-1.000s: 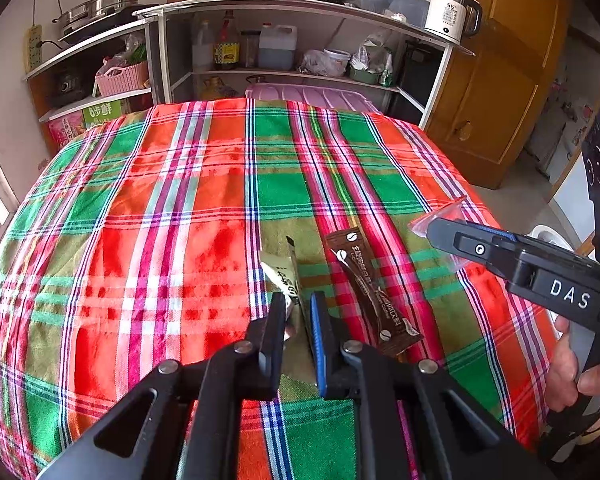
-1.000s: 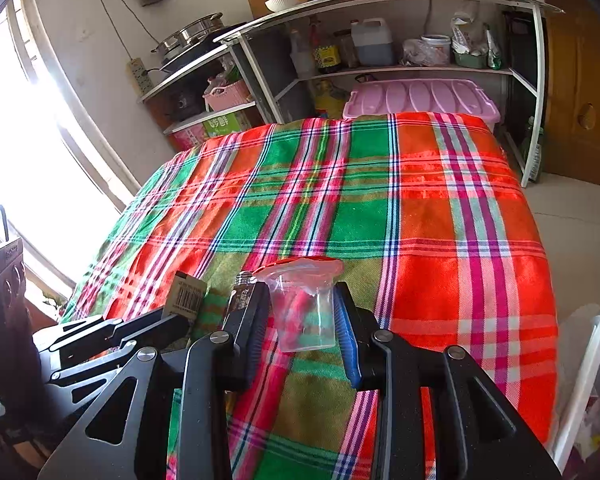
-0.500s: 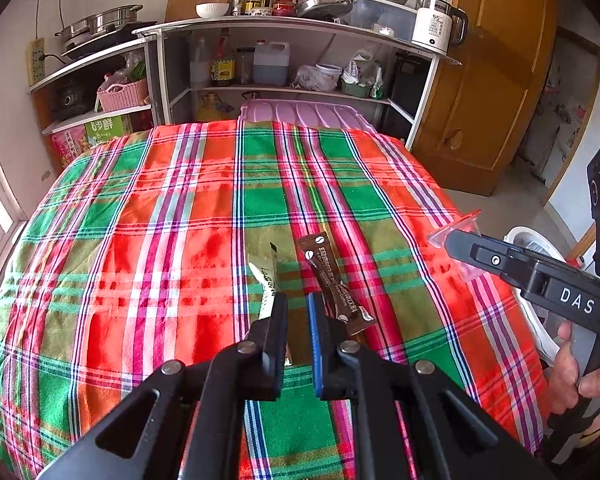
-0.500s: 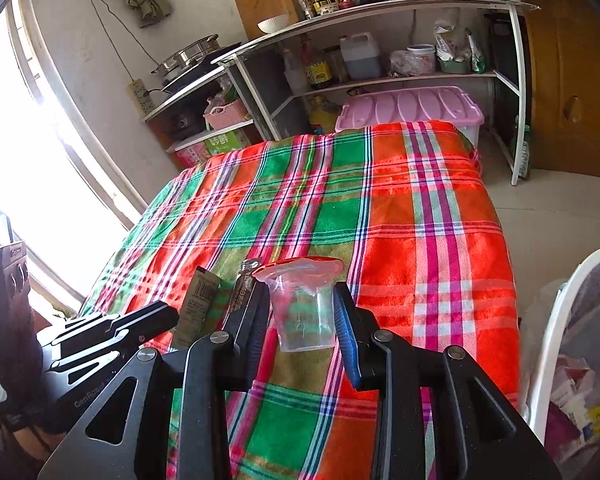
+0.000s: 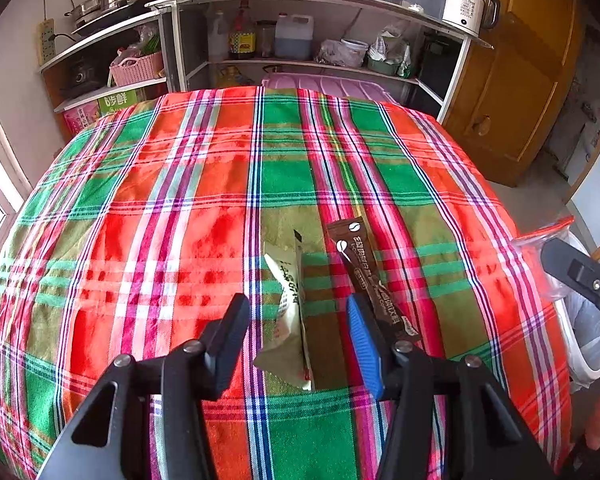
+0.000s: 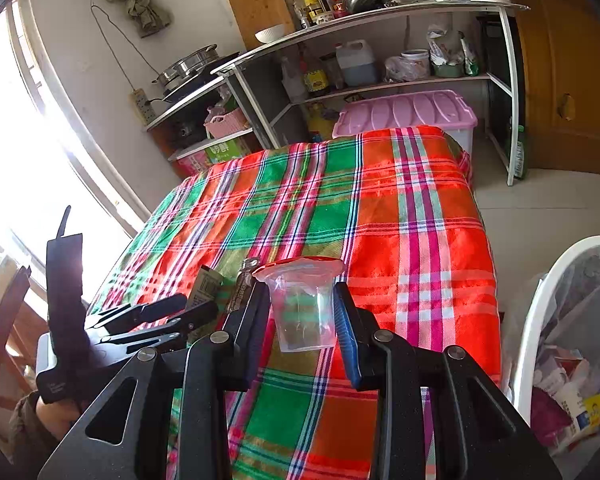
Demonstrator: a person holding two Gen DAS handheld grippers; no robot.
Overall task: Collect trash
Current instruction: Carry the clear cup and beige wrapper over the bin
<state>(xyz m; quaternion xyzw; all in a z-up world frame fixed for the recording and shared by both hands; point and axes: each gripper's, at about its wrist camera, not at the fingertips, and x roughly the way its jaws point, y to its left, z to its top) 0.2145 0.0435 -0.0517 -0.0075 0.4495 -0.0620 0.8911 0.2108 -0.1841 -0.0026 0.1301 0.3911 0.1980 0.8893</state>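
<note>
A beige sachet wrapper (image 5: 290,312) and a brown coffee stick wrapper (image 5: 368,276) lie on the plaid tablecloth (image 5: 180,208). My left gripper (image 5: 298,324) is open, its fingers either side of the beige wrapper. My right gripper (image 6: 300,312) is shut on a clear zip bag (image 6: 302,304) with a red strip, held above the table's right edge. The bag also shows at the right edge of the left wrist view (image 5: 548,248). Both wrappers peek out left of the bag in the right wrist view (image 6: 208,284).
A white trash bin (image 6: 540,320) lined with a plastic bag and holding trash stands on the floor right of the table. Shelves (image 5: 300,32) with bottles and pots and a pink storage box (image 6: 404,114) stand behind the table. A wooden door (image 5: 520,92) is at right.
My left gripper has opened from shut and now straddles the beige wrapper. My right gripper has carried the clear bag rightward towards the table edge and the bin.
</note>
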